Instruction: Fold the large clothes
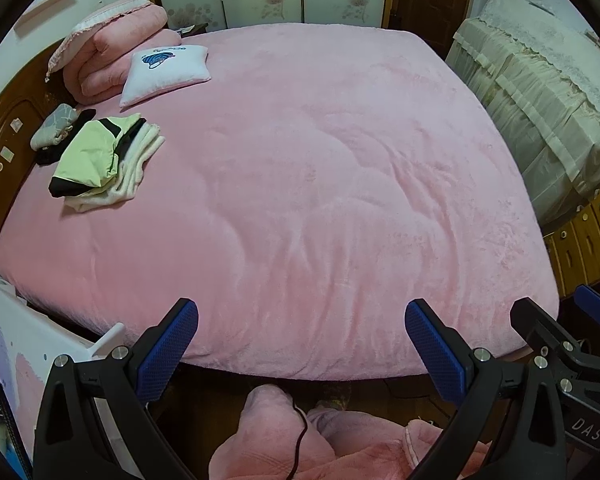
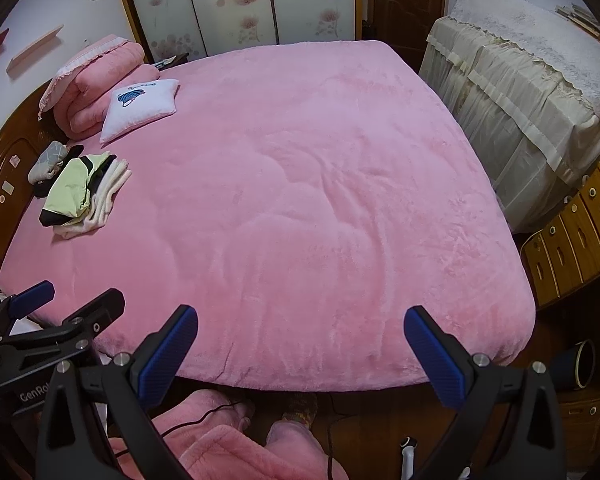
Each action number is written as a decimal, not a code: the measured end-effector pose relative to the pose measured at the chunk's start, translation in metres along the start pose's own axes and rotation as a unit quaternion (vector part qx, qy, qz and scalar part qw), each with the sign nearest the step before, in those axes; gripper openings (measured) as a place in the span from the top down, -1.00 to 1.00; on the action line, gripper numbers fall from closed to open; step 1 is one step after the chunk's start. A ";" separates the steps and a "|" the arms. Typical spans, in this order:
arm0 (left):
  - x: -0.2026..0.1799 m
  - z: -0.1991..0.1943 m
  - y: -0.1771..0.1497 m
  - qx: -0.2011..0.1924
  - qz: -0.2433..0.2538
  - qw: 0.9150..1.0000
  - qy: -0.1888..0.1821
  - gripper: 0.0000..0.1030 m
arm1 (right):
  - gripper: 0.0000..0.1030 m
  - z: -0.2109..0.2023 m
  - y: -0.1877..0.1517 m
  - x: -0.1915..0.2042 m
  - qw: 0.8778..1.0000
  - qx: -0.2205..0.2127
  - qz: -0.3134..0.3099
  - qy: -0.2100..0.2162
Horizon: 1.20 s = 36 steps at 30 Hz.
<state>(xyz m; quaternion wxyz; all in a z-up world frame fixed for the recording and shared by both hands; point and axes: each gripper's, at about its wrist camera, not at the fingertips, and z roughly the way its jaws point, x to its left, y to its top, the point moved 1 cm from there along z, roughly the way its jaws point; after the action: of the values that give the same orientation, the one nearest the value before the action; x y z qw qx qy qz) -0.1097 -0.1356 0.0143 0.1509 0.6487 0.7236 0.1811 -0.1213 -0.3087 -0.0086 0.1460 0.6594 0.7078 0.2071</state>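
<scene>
Clothes (image 1: 100, 156) lay stacked at the bed's (image 1: 320, 200) far left near the headboard. My left hand-held gripper (image 1: 302, 344) and right hand-held gripper (image 2: 302, 346) both hung spread apart, holding nothing, over the near edge. I judged I should reach left and lift the top garment by its edge.

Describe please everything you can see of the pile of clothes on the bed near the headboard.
The pile of clothes lies on the pink bed cover, close to the wooden headboard. On top is a folded pale green garment with black trim; under it are cream, fluffy-looking layers, loosely stacked and not squared. Behind it, toward the headboard, lie a dark piece and a small grey patterned item; whether they touch the pile is unclear. No gripper touches the pile.
</scene>
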 end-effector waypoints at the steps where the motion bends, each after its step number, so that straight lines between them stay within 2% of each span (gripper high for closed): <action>1: -0.001 0.000 0.000 0.001 0.001 1.000 0.004 -0.99 | -1.00 0.002 0.001 -0.002 1.000 0.002 -0.002 0.000; 6: 0.003 0.006 0.000 0.011 -0.013 1.000 -0.018 -0.99 | -1.00 0.004 0.002 -0.004 1.000 0.007 -0.004 0.000; 14: 0.005 0.011 0.003 0.016 -0.021 0.999 -0.026 -0.99 | -1.00 0.011 0.008 -0.007 1.000 0.017 -0.005 0.002; 36: -0.001 0.016 0.011 0.016 -0.019 1.000 -0.005 -0.99 | -1.00 0.022 0.018 -0.011 1.000 0.026 -0.007 0.007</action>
<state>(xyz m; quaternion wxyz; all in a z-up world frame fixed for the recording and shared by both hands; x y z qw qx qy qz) -0.0922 -0.1342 0.0050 0.1475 0.6383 0.7376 0.1636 -0.0943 -0.3163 -0.0201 0.1248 0.6569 0.7183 0.1921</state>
